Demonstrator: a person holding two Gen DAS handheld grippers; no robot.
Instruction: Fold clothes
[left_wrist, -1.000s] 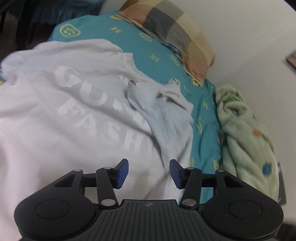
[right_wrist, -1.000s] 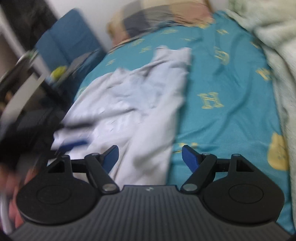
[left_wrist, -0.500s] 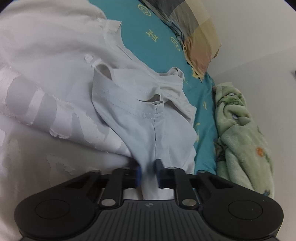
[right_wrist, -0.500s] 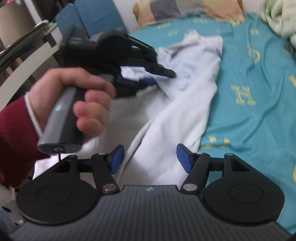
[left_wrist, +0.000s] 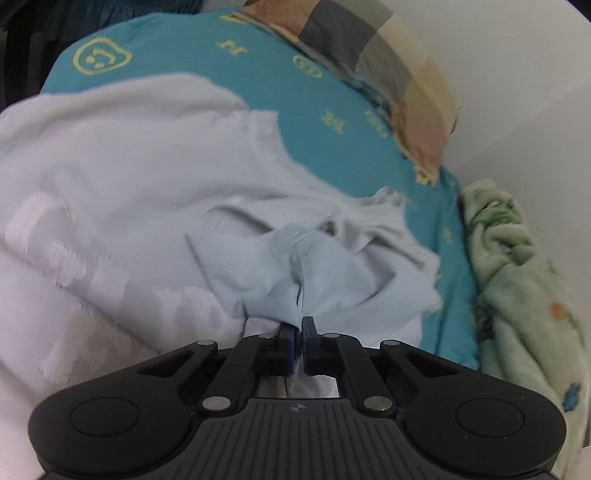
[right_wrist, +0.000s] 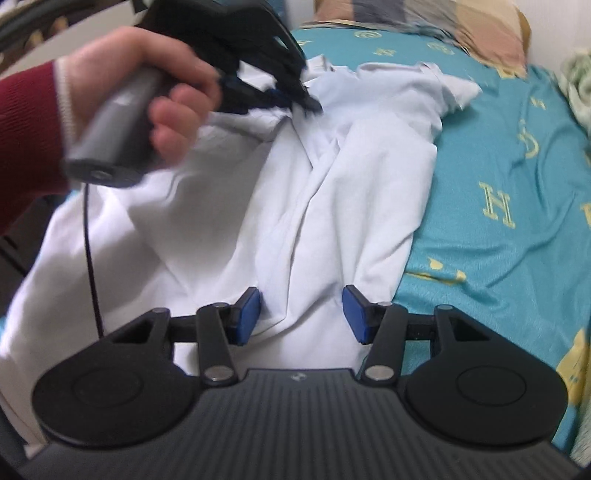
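A white T-shirt (left_wrist: 110, 177) with pale raised lettering lies rumpled on a teal bedsheet (left_wrist: 332, 92). My left gripper (left_wrist: 298, 332) is shut on a bunched fold of the shirt's sleeve area, cloth pinched between its blue pads. In the right wrist view the same white T-shirt (right_wrist: 332, 206) spreads below the left gripper (right_wrist: 310, 101), which a hand in a dark red sleeve holds. My right gripper (right_wrist: 301, 314) hovers low over the shirt's near part with its jaws closing; a ridge of cloth lies between the blue pads, which do not press on it.
A checked pillow (left_wrist: 388, 74) lies at the head of the bed by the white wall. A green fleece blanket (left_wrist: 524, 288) is heaped along the right side. A black cable (right_wrist: 90, 258) hangs from the left gripper's handle.
The left gripper moved in low over the shirt and shut on a fold of it, then drew back a little with the cloth. The right gripper's jaws narrowed and it came closer to the shirt.
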